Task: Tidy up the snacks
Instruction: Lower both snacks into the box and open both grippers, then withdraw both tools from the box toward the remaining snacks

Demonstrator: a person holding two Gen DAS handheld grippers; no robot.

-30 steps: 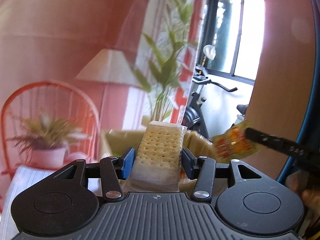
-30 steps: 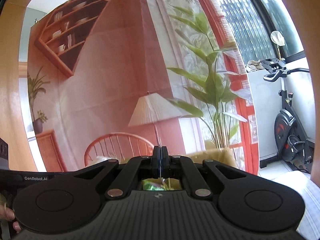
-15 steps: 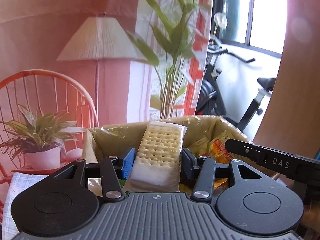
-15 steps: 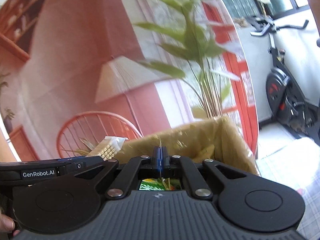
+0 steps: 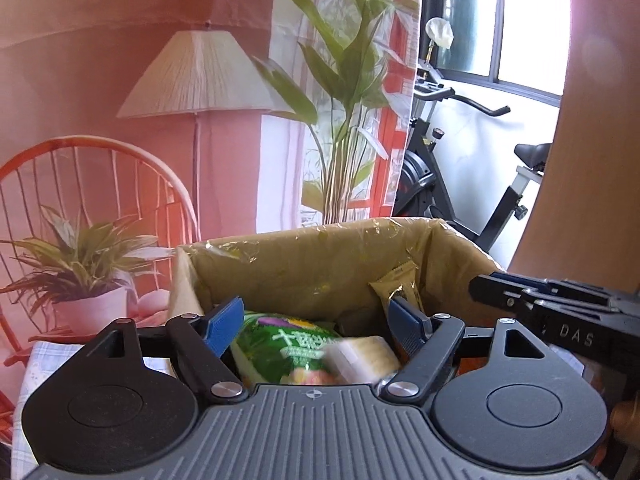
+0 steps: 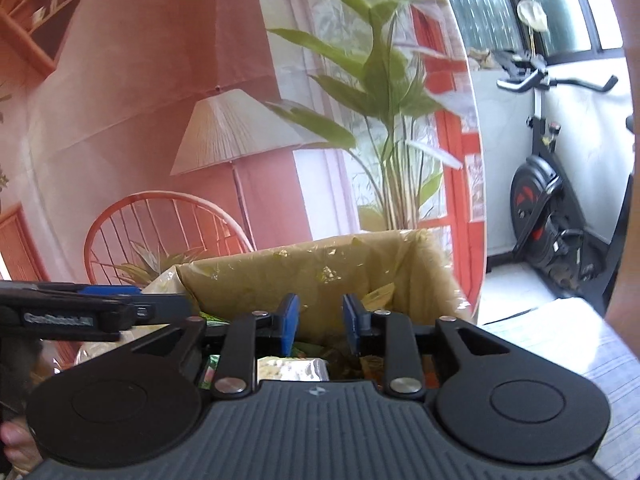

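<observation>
**Both grippers hanging open over the snack box**

The left gripper (image 5: 316, 316) is hovering above the box (image 5: 320, 256) with its blue-padded fingers (image 5: 222, 318) spread wide and gripping nothing. Below them a pale cracker pack (image 5: 366, 358), blurred, is lying in the box just right of a glossy green bag (image 5: 288, 346). A slim gold sachet (image 5: 398, 284) is leaning upright against the far right inner wall.

The right gripper (image 6: 318, 322) is also hanging over the box (image 6: 312, 268), its fingers (image 6: 290, 322) parted narrowly and empty; the cracker pack (image 6: 292, 368) is showing under them. The left gripper's black arm is crossing the near left of that view.

The box is cardboard, lined with crinkled shiny film. Behind it a printed backdrop (image 5: 120, 60) is hanging, and an exercise bike (image 5: 460, 184) is standing far right. A checked cloth (image 5: 36, 364) is covering the desk at left.
</observation>
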